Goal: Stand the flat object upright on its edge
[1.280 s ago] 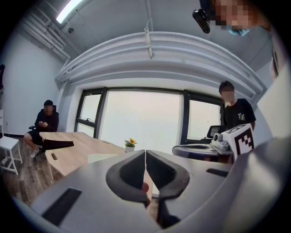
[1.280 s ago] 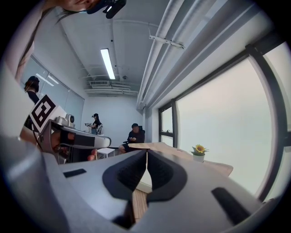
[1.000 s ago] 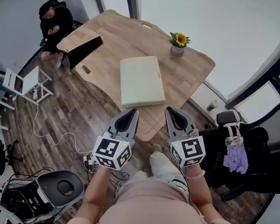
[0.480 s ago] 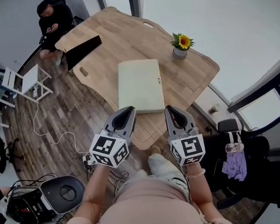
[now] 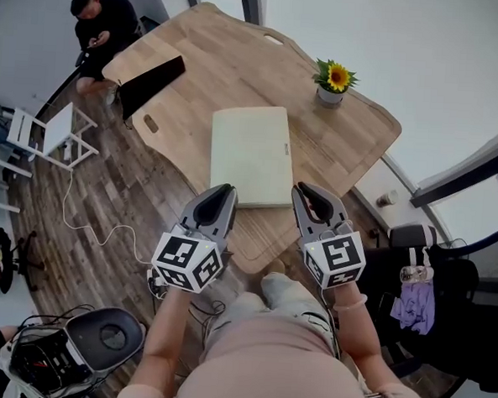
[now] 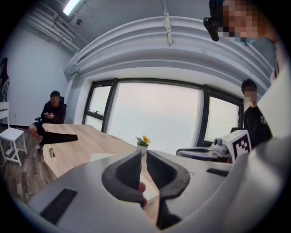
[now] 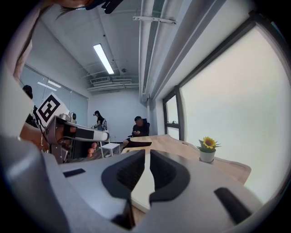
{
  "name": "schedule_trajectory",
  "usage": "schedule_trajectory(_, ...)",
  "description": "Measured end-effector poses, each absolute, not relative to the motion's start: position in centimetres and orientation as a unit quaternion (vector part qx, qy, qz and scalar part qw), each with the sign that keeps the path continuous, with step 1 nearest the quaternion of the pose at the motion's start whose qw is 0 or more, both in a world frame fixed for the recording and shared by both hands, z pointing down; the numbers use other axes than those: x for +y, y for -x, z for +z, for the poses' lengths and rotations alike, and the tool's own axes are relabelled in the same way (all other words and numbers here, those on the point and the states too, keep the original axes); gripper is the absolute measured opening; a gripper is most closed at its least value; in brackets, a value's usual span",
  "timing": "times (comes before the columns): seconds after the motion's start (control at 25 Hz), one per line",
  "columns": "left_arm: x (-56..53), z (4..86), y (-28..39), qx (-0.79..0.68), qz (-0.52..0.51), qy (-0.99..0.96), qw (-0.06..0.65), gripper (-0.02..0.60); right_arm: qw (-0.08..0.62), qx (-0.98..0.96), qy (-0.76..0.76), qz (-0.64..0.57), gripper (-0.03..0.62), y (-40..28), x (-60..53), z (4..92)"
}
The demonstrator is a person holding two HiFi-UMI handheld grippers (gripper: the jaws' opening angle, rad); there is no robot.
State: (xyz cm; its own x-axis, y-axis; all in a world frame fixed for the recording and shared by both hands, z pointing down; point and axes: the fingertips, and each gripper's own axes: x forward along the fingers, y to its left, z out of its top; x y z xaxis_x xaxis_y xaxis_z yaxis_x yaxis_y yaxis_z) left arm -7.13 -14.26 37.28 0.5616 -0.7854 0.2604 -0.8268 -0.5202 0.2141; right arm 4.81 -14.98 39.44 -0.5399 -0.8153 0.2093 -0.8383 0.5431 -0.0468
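Observation:
The flat object (image 5: 252, 156) is a pale cream rectangular slab lying flat on the wooden table (image 5: 215, 61), close to its near edge. My left gripper (image 5: 222, 191) hovers at the slab's near left corner, jaws shut with nothing held. My right gripper (image 5: 306, 193) hovers at the near right corner, also shut and empty. In the left gripper view the left gripper (image 6: 143, 157) points over the table, with the slab (image 6: 101, 157) ahead. In the right gripper view the right gripper (image 7: 148, 157) shows the slab (image 7: 142, 186) just beyond its tips.
A potted sunflower (image 5: 333, 80) stands at the table's far right. A black wedge-shaped thing (image 5: 151, 87) lies at its left end, near a seated person (image 5: 104, 21). A white chair (image 5: 55, 136), floor cables, and a black office chair with purple cloth (image 5: 416, 288) surround me.
Both grippers have moved forward toward the table's near edge and now sit at the slab's near corners. Their jaws look unchanged.

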Motion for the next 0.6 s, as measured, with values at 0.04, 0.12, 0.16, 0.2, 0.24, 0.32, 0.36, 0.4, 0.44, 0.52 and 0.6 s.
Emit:
schedule_trajectory(0.04,-14.5,37.4,7.3,-0.467,0.068,-0.867,0.159,0.014,0.083,-0.876,-0.470,0.073,0.021,-4.8,-15.3,39.6)
schedule_trajectory(0.12,-14.9,37.6,7.6,-0.474,0.069,-0.863,0.162,0.015,0.085,-0.878,-0.465,0.075,0.028,-4.9,-15.9,39.8)
schedule_trajectory(0.16,-15.2,37.7,7.8,-0.476,0.069,-0.861,0.165,0.015,0.086,-0.879,-0.463,0.076,0.029,-4.9,-16.2,40.0)
schedule_trajectory(0.2,-15.4,37.9,7.9,-0.478,0.069,-0.860,0.168,0.020,0.088,-0.880,-0.461,0.077,0.032,-4.9,-16.5,40.2)
schedule_trajectory(0.24,-15.7,38.1,8.0,-0.477,0.070,-0.859,0.172,0.027,0.090,-0.881,-0.458,0.078,0.034,-4.8,-16.8,40.4)
schedule_trajectory(0.32,-16.2,38.5,8.2,-0.476,0.076,-0.858,0.176,0.075,0.094,-0.882,-0.455,0.080,0.041,-4.7,-17.6,40.9)
schedule_trajectory(0.36,-16.5,38.6,8.3,-0.477,0.078,-0.857,0.177,0.078,0.097,-0.882,-0.454,0.081,0.042,-4.7,-17.9,41.1)
schedule_trajectory(0.4,-16.7,38.8,8.5,-0.479,0.081,-0.856,0.176,0.080,0.099,-0.882,-0.454,0.082,0.043,-4.6,-18.1,41.3)
schedule_trajectory(0.44,-16.9,38.9,8.8,-0.480,0.082,-0.856,0.175,0.081,0.100,-0.882,-0.453,0.083,0.045,-4.5,-18.3,41.6)
schedule_trajectory(0.52,-17.3,39.3,9.2,-0.481,0.085,-0.855,0.174,0.086,0.104,-0.881,-0.454,0.084,0.050,-4.3,-18.7,42.1)
schedule_trajectory(0.6,-17.8,39.9,9.7,-0.480,0.087,-0.855,0.177,0.094,0.108,-0.880,-0.455,0.084,0.054,-4.2,-19.1,42.7)
